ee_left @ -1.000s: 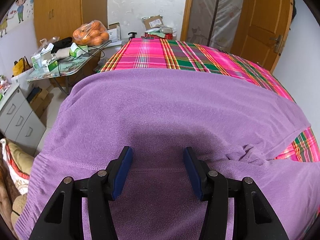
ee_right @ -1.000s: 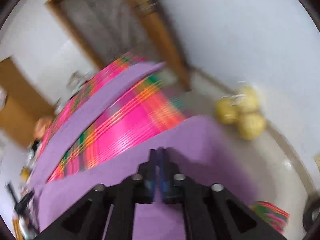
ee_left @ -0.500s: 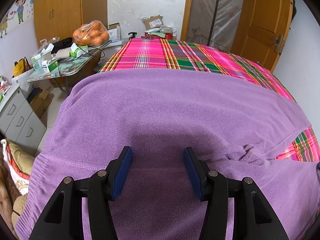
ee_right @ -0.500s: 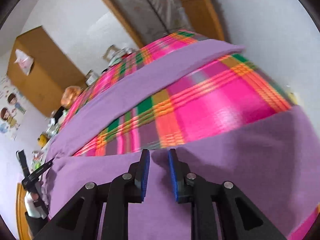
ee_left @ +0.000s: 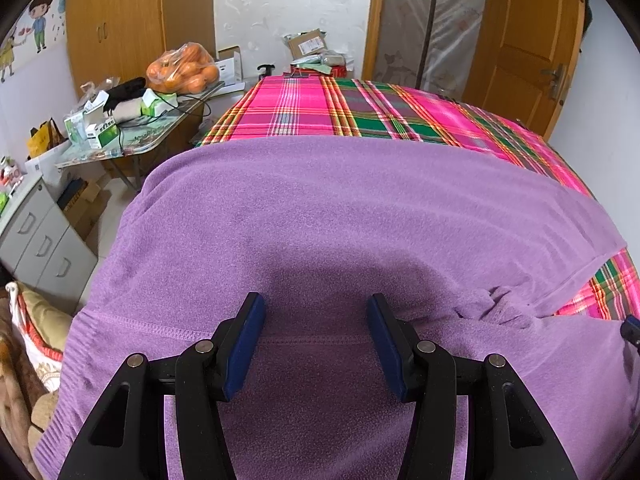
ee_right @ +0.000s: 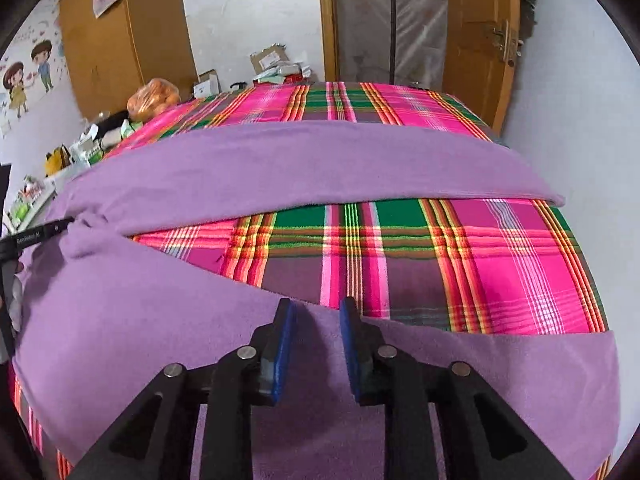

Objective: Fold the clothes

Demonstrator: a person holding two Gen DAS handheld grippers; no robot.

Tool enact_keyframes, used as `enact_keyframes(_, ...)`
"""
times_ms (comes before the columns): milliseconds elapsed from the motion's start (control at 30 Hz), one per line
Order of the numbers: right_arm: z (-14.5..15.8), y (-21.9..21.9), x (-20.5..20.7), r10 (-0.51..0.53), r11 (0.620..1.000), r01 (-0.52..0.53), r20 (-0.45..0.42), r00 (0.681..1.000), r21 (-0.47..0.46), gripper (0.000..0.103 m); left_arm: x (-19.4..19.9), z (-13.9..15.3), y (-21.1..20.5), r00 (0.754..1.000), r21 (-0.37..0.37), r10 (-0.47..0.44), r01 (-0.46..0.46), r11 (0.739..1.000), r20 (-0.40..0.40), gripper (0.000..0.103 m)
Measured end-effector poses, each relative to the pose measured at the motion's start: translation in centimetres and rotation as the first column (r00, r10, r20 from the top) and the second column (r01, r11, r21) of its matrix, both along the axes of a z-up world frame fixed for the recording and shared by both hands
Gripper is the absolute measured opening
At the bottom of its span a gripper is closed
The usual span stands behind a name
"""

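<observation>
A pair of soft purple fleece trousers (ee_left: 360, 216) lies spread flat on a bed covered with a pink, green and orange plaid sheet (ee_right: 400, 264). In the right wrist view the two legs fan apart, one running across the far side (ee_right: 304, 160) and one nearer the camera (ee_right: 128, 300), with a wedge of plaid showing between them. The fabric bunches into small wrinkles where the legs meet (ee_left: 494, 306), and a stitched, ribbed waistband (ee_left: 132, 324) runs along the near left edge.

The left gripper (ee_left: 316, 326) hovers over the waist area with its blue-padded jaws wide apart, holding nothing. The right gripper (ee_right: 317, 334) sits over the near leg's edge, its jaws parted with a narrower gap and nothing between them.
</observation>
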State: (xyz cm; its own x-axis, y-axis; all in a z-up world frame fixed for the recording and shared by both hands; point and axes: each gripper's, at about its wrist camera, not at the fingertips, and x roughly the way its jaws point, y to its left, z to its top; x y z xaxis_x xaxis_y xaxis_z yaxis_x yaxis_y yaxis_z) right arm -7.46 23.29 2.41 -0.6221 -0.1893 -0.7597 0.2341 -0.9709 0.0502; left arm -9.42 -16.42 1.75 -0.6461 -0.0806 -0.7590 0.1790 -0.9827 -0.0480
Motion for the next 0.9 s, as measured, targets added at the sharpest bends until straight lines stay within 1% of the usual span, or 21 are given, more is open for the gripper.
enact_keyframes(133, 0.1, 0.2, 0.2, 0.004, 1.0, -0.004, 0.004, 1.0, -0.009, 0.027, -0.1, 0.0, 0.3, 1.0, -0.022, 0.001, -0.001, 1.0, 0.007, 0.056)
enact_keyframes(267, 0.2, -0.1, 0.6, 0.022, 1.0, -0.022, 0.002, 1.0, 0.005, 0.035, 0.1, 0.0, 0.4, 1.0, -0.036, 0.007, -0.007, 0.999, 0.011, 0.056)
enact_keyframes(600, 0.1, -0.4, 0.1, 0.043, 0.999, -0.043, 0.006, 0.999, -0.001, 0.041, 3.8, 1.0, -0.1, 0.998, -0.117, 0.053, -0.055, 0.992, -0.024, 0.056)
enact_keyframes(733, 0.1, -0.6, 0.0, 0.053, 0.999, -0.053, 0.006, 0.999, 0.007, 0.045, 5.2, 1.3, -0.4, 0.997, -0.147, 0.07, -0.075, 0.986, -0.036, 0.056)
enact_keyframes(833, 0.1, -0.8, 0.0, 0.057, 0.998, -0.057, 0.005, 0.998, 0.015, 0.046, 5.5, 0.4, -1.7, 0.996, -0.135, 0.09, -0.09, 0.987, -0.008, 0.056)
enact_keyframes(900, 0.1, -0.9, 0.0, 0.058, 0.998, -0.058, 0.005, 0.998, 0.017, 0.047, 5.6, 0.1, -2.9, 0.995, -0.088, 0.096, -0.095, 0.992, 0.003, 0.056)
